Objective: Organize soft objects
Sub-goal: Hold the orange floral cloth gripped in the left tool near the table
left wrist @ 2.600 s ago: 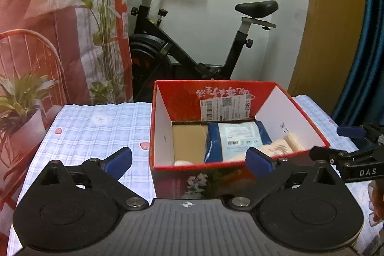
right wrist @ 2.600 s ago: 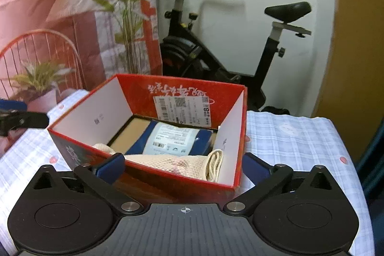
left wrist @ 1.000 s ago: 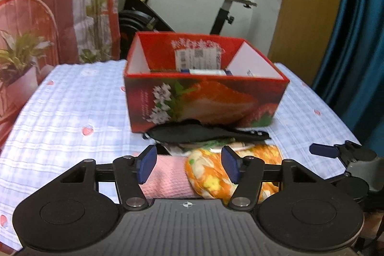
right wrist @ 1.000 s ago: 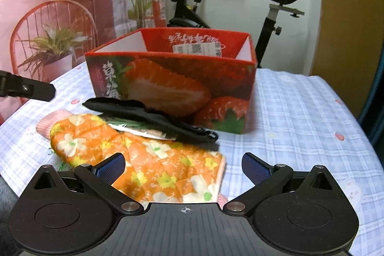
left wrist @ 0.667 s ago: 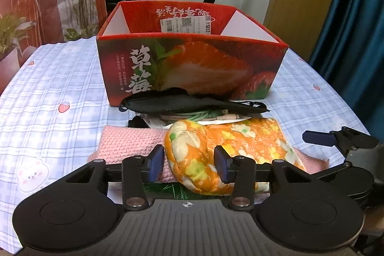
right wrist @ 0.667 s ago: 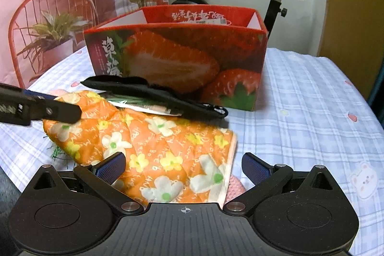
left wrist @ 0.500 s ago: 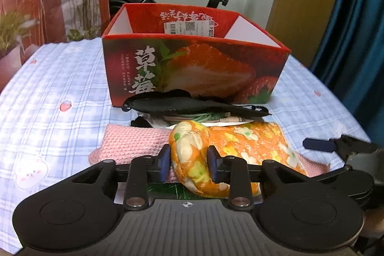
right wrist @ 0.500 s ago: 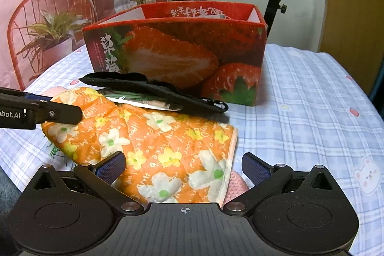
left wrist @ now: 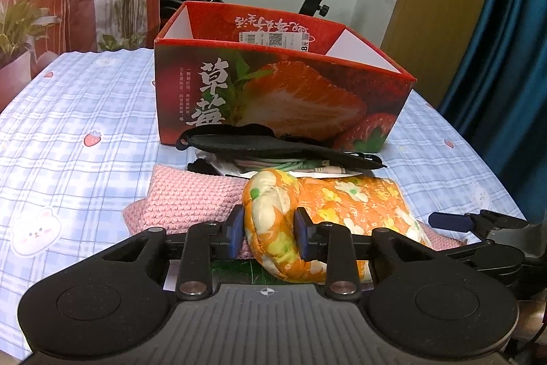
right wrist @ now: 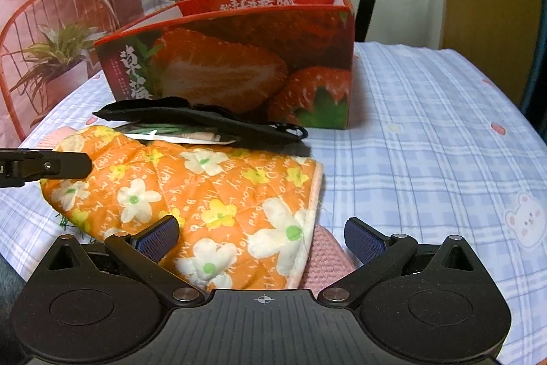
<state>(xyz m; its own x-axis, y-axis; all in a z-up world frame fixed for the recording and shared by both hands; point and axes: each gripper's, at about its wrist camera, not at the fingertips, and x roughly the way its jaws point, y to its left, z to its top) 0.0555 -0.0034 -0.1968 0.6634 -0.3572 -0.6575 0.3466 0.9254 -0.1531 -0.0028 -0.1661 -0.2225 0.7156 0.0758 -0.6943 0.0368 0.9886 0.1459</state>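
My left gripper (left wrist: pixel 268 233) clenches the oven mitt's (left wrist: pixel 328 211) thumb; my right gripper (right wrist: pixel 261 236) gapes. Next, lift toward the strawberry box (left wrist: pixel 273 98) at twelve o'clock.

The mitt (left wrist: pixel 328 214) is quilted printed cloth, soft and matt; the pink piece (left wrist: pixel 191 197) under it is a coarse knit. The box (left wrist: pixel 273 98) is glossy printed cardboard, white inside. The tablecloth (left wrist: pixel 78 122) is puckered checked fabric. Gripper bodies (right wrist: pixel 263 317) are matt black plastic with metal rivets
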